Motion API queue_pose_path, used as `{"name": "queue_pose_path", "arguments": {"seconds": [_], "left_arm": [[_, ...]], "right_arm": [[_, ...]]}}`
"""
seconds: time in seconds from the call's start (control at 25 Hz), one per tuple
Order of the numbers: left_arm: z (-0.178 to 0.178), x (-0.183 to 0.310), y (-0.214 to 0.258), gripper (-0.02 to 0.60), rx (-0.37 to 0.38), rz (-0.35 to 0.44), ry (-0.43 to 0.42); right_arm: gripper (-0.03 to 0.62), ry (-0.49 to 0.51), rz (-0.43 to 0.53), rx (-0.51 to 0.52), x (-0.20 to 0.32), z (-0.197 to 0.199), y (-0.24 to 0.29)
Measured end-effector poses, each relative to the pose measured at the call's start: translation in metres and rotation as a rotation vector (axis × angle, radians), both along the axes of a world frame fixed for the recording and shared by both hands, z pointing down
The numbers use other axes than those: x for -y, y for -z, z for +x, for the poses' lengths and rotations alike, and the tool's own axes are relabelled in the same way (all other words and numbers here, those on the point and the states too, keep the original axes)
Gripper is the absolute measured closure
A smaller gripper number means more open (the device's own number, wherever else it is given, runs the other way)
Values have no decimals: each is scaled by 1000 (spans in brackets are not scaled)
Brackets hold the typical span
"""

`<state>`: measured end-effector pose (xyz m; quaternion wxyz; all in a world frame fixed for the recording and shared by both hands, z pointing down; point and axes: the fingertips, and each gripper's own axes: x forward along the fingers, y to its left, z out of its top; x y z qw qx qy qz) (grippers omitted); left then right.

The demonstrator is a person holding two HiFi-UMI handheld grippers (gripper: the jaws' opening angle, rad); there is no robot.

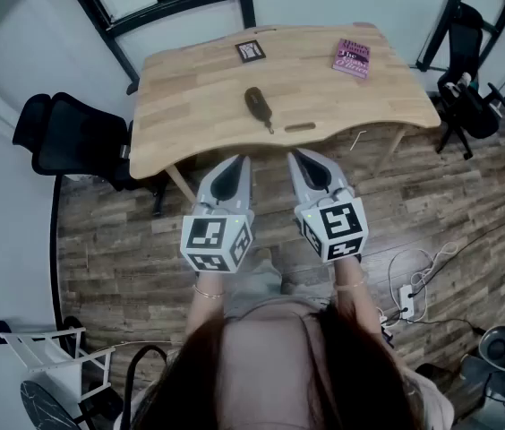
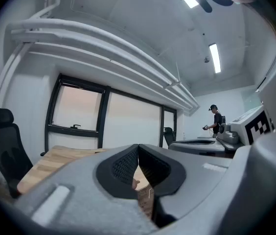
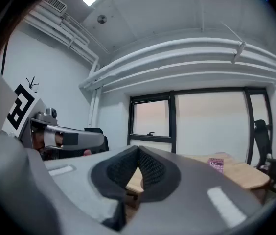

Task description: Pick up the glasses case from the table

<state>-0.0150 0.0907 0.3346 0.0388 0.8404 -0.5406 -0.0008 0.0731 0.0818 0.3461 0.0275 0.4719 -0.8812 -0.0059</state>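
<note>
Plank flooring and an office chair surround the wooden bench, whose near edge faces the operator. The left gripper and right gripper are held level, short of that edge, with the fingers of both closed on nothing. The glasses case lies ahead, between the two lines of approach (neither gripper appears clearly nearer). Its long axis runs roughly away from the operator, and its near end is close to the edge. Bare bench surrounds it; the book sits well apart.
</note>
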Motion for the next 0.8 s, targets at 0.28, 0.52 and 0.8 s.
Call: {"name": "queue_pose_path", "arguments": {"seconds": [0.28,0.52,0.8], "left_arm": [[-4,35,-12,571,3,-16,-20],[-16,66,-22,571,2,-36,-36],[-33,99,-20,571,-7,-38,-57]], "right_arm": [[591,-20,-52,51,34,-8,-10],[591,-33,-64,42,68,-24,-18],[591,-29,-63,62,105,-43,-15]]}}
